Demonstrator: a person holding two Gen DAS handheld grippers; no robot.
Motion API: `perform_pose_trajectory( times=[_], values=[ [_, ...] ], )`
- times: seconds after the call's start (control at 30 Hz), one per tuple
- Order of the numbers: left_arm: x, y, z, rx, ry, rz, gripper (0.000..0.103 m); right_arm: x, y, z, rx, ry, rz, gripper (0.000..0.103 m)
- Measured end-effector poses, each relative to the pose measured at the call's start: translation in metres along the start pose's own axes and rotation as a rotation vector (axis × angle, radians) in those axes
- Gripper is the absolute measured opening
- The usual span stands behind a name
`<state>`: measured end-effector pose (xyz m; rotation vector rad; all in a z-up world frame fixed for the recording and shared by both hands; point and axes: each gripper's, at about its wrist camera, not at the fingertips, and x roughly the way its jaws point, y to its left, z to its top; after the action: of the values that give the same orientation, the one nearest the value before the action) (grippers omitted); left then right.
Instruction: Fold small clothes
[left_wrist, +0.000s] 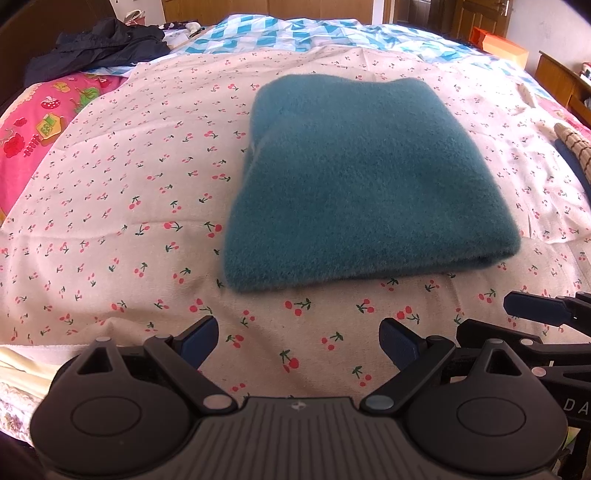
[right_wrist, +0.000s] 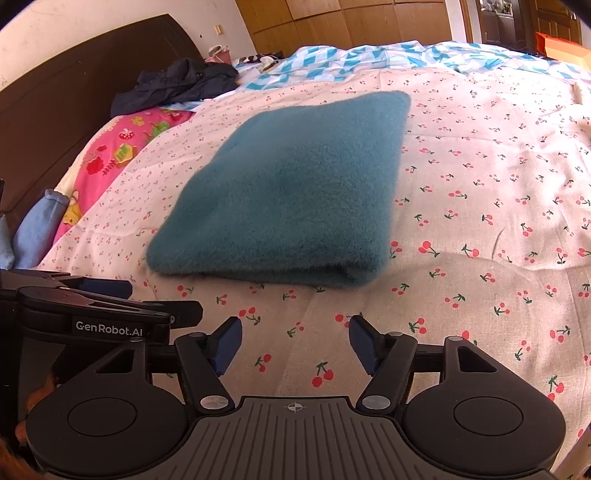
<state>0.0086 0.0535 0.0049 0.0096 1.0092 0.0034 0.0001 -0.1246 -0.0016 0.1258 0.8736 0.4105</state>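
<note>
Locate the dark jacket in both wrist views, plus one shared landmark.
Left wrist: dark jacket at the top left, heaped behind the pink pillow.
Right wrist: dark jacket upper left of centre, against the headboard.
Shared landmark: the folded teal cloth, mid-frame on the cherry sheet in both.

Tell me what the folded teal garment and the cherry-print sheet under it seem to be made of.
Teal garment: looks like fleece or brushed knit, matte, with a fuzzy nap along its edges. Cherry-print sheet: seems woven cotton, flat and matte, holding sharp creases.
</note>
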Motion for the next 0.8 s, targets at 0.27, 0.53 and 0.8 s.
perform_pose_trajectory(
  times=[0.27,0.53,0.8],
  values=[
    [0.0002,0.0012,-0.0007,-0.009,0.003,-0.001,0.099,-0.0016,0.0012,-0.0006,-0.011,-0.006,-0.007,0.067],
    [0.0016,-0.0060,-0.0022,0.034,0.001,0.037,0.099,0.0015,-0.0013,-0.0011,-0.008,0.007,-0.045,0.069],
    [0.0040,-0.0046,-0.0013,0.029,0.013,0.030,0.099,0.0055,-0.0022,-0.0014,-0.007,0.015,-0.090,0.070]
  ],
)
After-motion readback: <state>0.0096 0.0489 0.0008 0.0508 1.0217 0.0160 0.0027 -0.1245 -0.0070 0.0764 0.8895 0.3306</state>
